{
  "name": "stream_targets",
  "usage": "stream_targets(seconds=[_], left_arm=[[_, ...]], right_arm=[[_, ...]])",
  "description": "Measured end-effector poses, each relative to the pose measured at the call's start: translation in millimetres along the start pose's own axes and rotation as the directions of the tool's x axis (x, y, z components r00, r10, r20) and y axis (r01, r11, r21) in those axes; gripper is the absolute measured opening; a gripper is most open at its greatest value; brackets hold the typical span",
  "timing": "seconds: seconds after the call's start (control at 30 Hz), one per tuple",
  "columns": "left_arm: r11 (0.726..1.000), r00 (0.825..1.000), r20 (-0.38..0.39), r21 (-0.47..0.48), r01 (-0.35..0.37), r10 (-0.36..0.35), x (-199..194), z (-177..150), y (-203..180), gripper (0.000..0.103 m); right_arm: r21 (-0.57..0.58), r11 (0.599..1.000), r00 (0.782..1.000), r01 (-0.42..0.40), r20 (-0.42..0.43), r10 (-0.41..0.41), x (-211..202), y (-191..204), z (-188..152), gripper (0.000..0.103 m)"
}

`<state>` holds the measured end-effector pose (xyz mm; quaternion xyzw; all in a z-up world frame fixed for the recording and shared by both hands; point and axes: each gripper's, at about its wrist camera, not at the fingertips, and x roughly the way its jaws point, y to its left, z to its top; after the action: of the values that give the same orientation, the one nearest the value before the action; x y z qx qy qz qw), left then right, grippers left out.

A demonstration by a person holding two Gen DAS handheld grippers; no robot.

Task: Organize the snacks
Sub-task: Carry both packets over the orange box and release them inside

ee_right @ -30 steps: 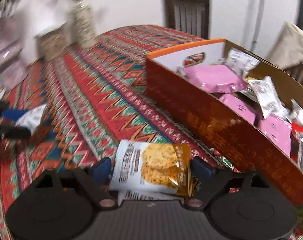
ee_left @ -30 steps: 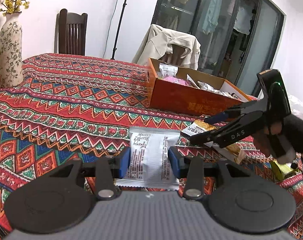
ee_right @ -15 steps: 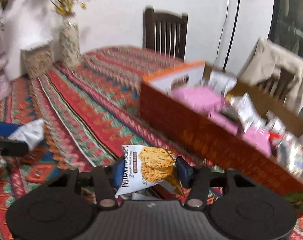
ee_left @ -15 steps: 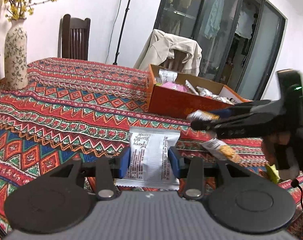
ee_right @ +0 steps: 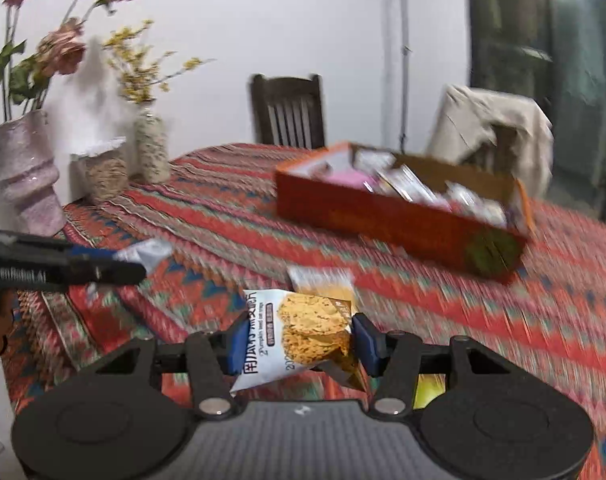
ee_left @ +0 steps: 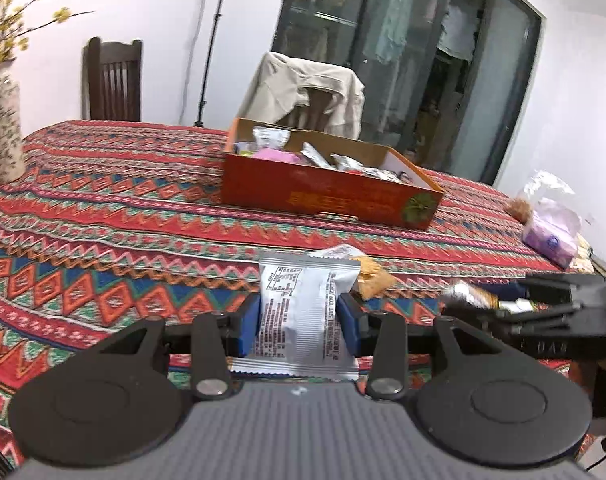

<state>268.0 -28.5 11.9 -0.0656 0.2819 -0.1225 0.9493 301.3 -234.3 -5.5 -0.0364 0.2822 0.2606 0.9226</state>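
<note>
My left gripper [ee_left: 299,322] is shut on a silver snack packet [ee_left: 303,312] and holds it above the patterned tablecloth. My right gripper [ee_right: 299,340] is shut on a white and orange cracker packet [ee_right: 299,336], lifted off the table. The orange snack box [ee_left: 327,196] stands at the far middle of the table and holds several packets; it also shows in the right wrist view [ee_right: 399,216]. Another cracker packet [ee_right: 323,284] lies on the cloth in front of the box. The right gripper shows at the right edge of the left wrist view [ee_left: 463,304].
A patterned vase [ee_left: 1,120] stands at the far left. A pink vase [ee_right: 27,176] and a jar [ee_right: 105,168] stand by the table's left edge. A purple tissue pack [ee_left: 549,236] lies at the right. Chairs [ee_left: 111,80] stand behind the table.
My right gripper has lifted the cracker packet off the table and drawn back from the box. My left gripper has risen a little with the silver packet.
</note>
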Motion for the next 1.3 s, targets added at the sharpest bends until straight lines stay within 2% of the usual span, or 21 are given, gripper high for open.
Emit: stream_targets(seconds=[0.13,0.33,0.47,0.67,0.83,1.07,1.2,1.27,1.3], left_arm=[[1.0,1.0,-0.013,0.02,0.002,-0.001,8,3,-15,0.042],[1.0,0.999,-0.028,0.021,0.02,-0.019,24,15,-21,0.042],[0.998,0.999,0.001,0.046,0.041,-0.042,42,49,-19,0.042],[0.995,0.997,0.068,0.102,0.024,-0.031,94,121,-15,0.042],[0.998,1.0,0.027,0.061,0.005,-0.007,163,165,3,0.042],[0.994,0.997,-0.035,0.083,-0.067,0.07,242,177,21,0.042],[0.994,0.996,-0.051,0.082,-0.073,0.077,255,173,29,0.044],[0.994,0.996,-0.054,0.089,-0.059,0.064,252,170,32,0.047],[0.994,0.997,-0.049,0.091,-0.058,0.062,250,169,33,0.054]], right_arm=[[0.056,0.998,0.999,0.03,-0.015,-0.029,-15,-20,-26,0.052],[0.081,0.996,0.999,0.03,0.019,-0.032,-22,-38,-29,0.052],[0.065,0.998,0.998,0.006,0.055,-0.01,-21,-52,-10,0.052],[-0.004,1.0,0.992,0.024,0.123,-0.023,-4,-80,54,0.053],[-0.021,0.999,0.992,0.04,0.119,-0.037,33,-110,105,0.053],[-0.04,0.995,0.996,0.087,0.039,-0.086,107,-133,137,0.053],[-0.027,0.996,0.996,0.084,0.008,-0.084,139,-139,146,0.053],[-0.019,0.998,0.998,0.063,-0.005,-0.063,154,-137,150,0.053],[-0.016,0.999,0.999,0.048,-0.013,-0.049,163,-134,153,0.053]])
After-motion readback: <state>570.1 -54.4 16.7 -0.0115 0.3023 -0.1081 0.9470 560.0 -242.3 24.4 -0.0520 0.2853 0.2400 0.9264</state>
